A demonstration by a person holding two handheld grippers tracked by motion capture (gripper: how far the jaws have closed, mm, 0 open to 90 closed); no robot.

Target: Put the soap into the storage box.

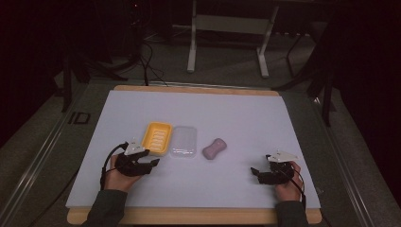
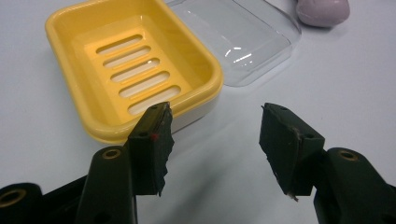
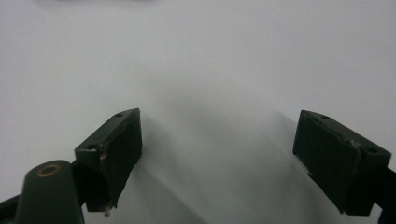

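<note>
A yellow soap dish with a slotted floor lies on the white mat, and a clear plastic lid lies flat just to its right. A pink, waisted soap bar rests right of the lid. My left gripper sits just in front of the dish, open with nothing between its jaws. In the left gripper view the yellow soap dish fills the upper left, the clear lid lies beyond, and the soap bar peeks in at the top right. My right gripper rests open near the front right, over bare mat.
The white mat lies on a wooden board whose front edge runs near my forearms. Beyond the table stand a metal frame and cables on the dark floor.
</note>
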